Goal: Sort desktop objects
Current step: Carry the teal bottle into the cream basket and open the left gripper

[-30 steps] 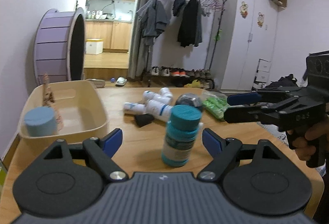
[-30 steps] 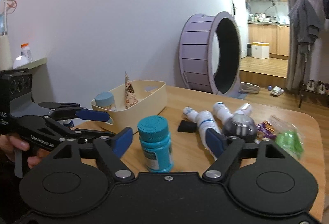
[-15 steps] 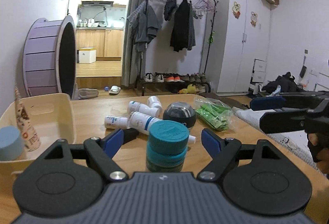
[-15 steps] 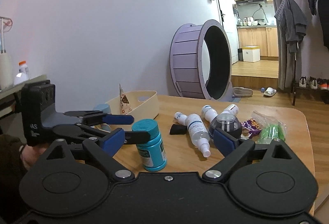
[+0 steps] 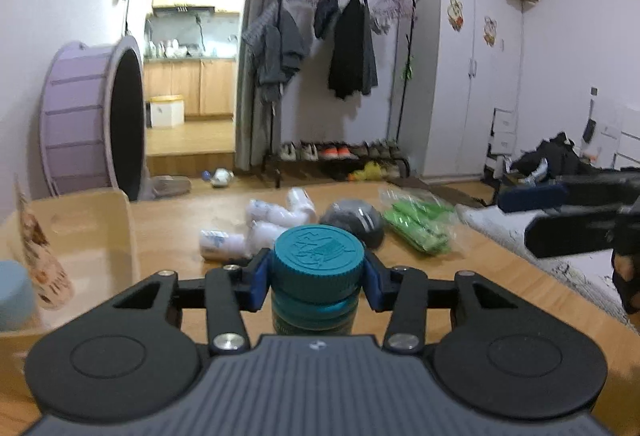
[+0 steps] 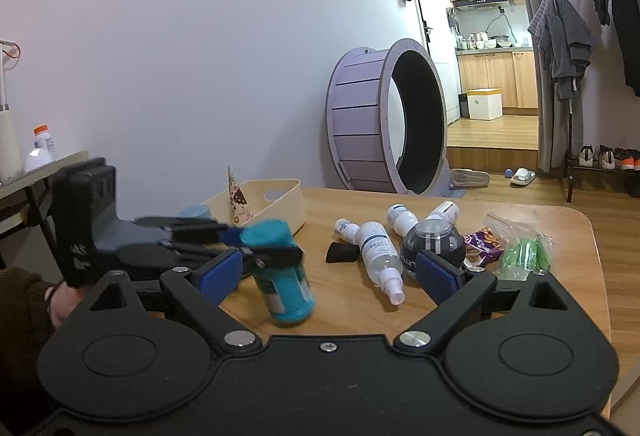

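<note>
Left gripper [image 5: 318, 278] jaws clamped on teal bottle [image 5: 318, 268] tilted over desk [image 6: 560, 228], right gripper [image 6: 328, 270] jaws wide, empty, cream bin [image 6: 280, 202] beside holding blue-lidded jar [image 5: 14, 294] and cone packet [image 6: 239, 202]

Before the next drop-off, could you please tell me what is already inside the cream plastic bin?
Inside the cream plastic bin stand a light-blue round container and a patterned cone-shaped packet. The near wall hides the bin's floor in the right wrist view.

A teal bottle [image 5: 318, 278] with a ribbed screw cap and a pale label is pinched at the cap between the left claw's [image 5: 317, 273] blue pads, tilted just above the wooden counter [image 6: 440, 300], blurred in the right wrist view.
</note>
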A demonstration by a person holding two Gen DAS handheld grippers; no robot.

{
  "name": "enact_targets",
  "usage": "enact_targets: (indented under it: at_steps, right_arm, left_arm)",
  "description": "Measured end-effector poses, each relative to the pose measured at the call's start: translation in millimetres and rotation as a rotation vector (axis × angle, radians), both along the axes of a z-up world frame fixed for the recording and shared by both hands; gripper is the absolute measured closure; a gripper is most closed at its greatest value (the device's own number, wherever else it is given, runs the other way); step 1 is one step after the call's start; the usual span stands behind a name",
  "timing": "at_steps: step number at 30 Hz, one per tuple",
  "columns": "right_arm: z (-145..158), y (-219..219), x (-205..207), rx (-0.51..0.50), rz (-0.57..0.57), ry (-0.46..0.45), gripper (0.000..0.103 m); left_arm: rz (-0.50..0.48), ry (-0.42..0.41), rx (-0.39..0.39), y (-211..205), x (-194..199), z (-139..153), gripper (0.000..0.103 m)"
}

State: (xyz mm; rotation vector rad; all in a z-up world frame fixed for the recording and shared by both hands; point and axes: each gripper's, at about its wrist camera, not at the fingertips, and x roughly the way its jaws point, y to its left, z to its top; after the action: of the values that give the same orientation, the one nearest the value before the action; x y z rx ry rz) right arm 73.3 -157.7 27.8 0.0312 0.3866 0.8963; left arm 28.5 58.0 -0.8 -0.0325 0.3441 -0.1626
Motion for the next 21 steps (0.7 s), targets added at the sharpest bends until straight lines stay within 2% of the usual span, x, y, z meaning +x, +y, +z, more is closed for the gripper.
enact_targets:
  at_steps: [14, 21]
  right_arm:
    - [-6, 8, 2, -0.024, 0.010, 0.020, 0.009]
    - [-10, 13, -1, -0.048, 0.021, 0.026, 0.009]
  left_arm:
    - [0.211, -0.101, -0.064, 93, -13, 47, 0.057]
    - [0.225, -0.007, -0.022, 94, 3, 23, 0.057]
